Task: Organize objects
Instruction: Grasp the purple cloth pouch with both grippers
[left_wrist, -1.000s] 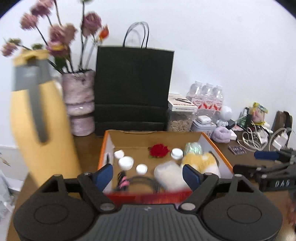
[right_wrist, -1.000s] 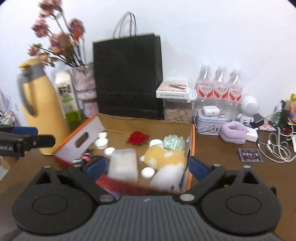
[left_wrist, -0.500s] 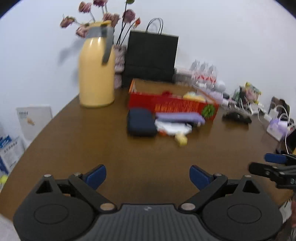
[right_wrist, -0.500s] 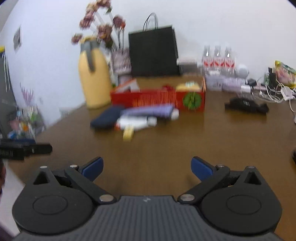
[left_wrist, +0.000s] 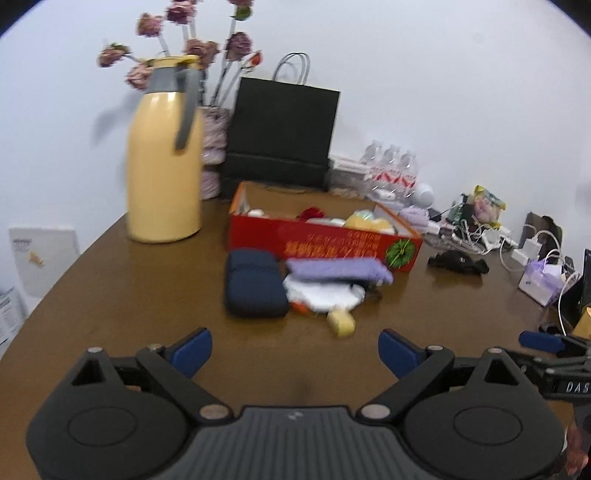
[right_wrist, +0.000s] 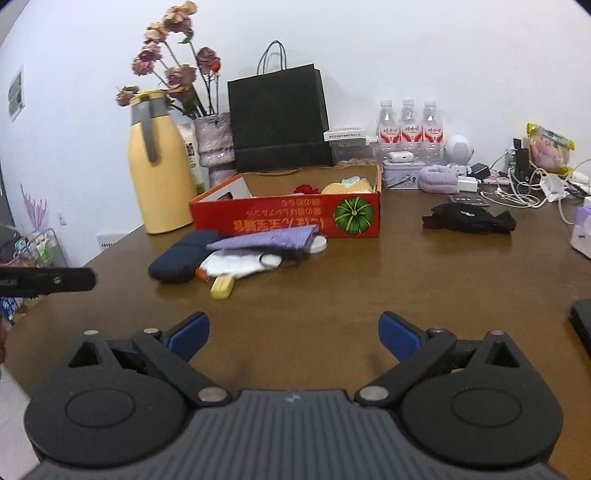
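objects to be organized lie in a loose pile on the brown wooden tabletop (right_wrist: 369, 280), just in front of the red cardboard box (right_wrist: 288, 218): a dark navy zip pouch (right_wrist: 177, 260), a lilac folded cloth (right_wrist: 266, 238) over a white fabric piece (right_wrist: 232, 266), and a small pale yellow block (right_wrist: 221, 287) at the near edge. inside the box sit a red flower (right_wrist: 306, 189) and a yellow plush item (right_wrist: 347, 187).

the left claw (left_wrist: 294, 350) hangs over bare tabletop with its blue pads spread wide, nothing between them and touching nothing. the right claw (right_wrist: 293, 334) is also wide apart but its jaws are closing slightly; nothing lies between them. both claws are well apart from the pile.
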